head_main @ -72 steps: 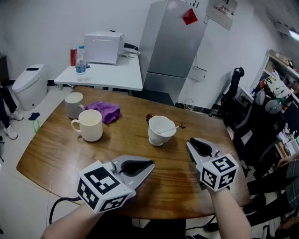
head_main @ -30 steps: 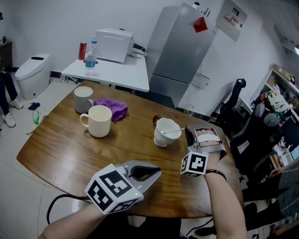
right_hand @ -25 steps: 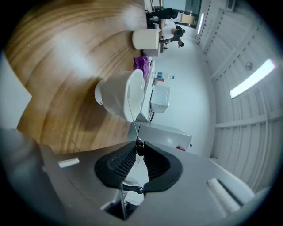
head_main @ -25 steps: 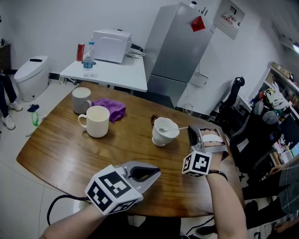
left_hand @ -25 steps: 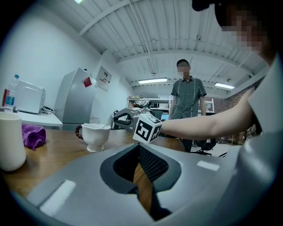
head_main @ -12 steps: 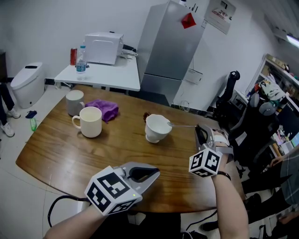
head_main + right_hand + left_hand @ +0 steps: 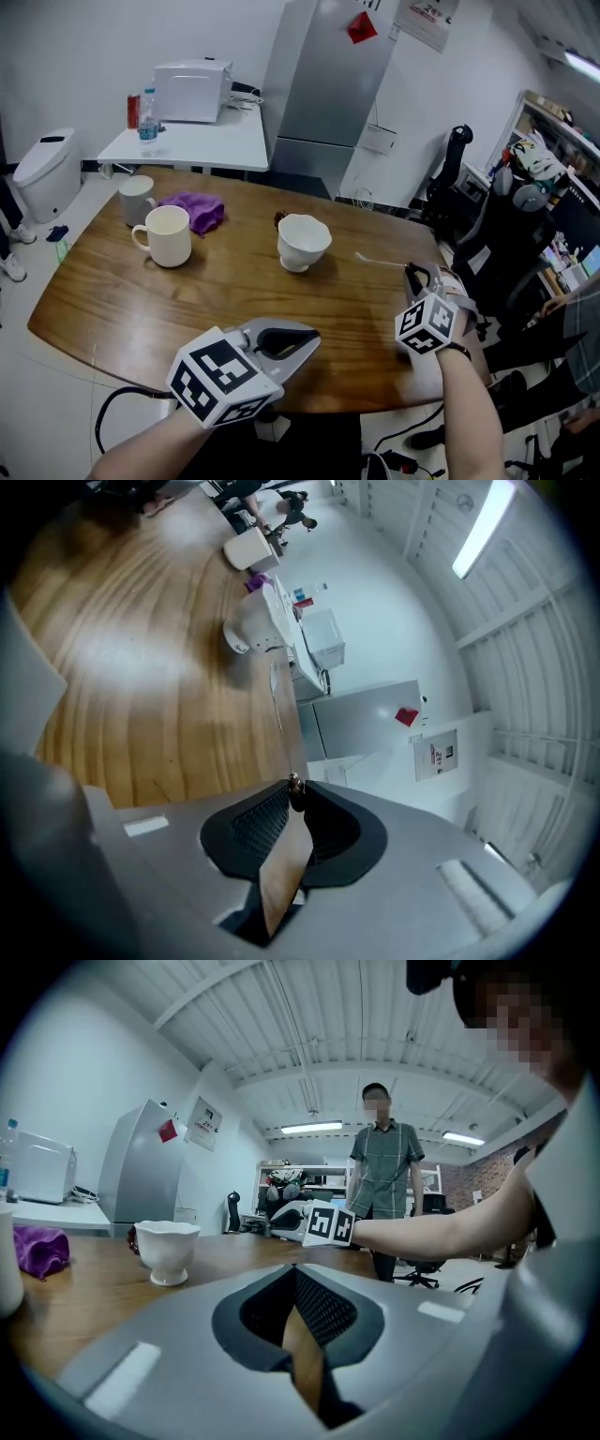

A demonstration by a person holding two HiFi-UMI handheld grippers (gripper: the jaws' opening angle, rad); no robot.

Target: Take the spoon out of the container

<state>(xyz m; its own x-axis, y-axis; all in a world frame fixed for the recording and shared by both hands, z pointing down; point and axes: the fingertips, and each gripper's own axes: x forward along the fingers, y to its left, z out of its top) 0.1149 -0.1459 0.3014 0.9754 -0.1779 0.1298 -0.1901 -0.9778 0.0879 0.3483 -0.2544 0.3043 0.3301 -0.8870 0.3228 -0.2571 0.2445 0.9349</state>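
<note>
Your right hand-held gripper [image 7: 417, 277] is clamped on the handle tip of the spoon [image 7: 379, 261]. The spoon is already clear of the white cup [image 7: 303, 242], over the bench [image 7: 141, 300], its long axis pointing from the jaws back toward the cup. Your left hand-held gripper [image 7: 298, 343] is closed on nothing and farther off.

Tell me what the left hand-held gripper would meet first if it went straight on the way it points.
Probably the right hand-held gripper, nearly dead ahead above the brown wooden table; depth is unclear, so it may pass beside it.
</note>
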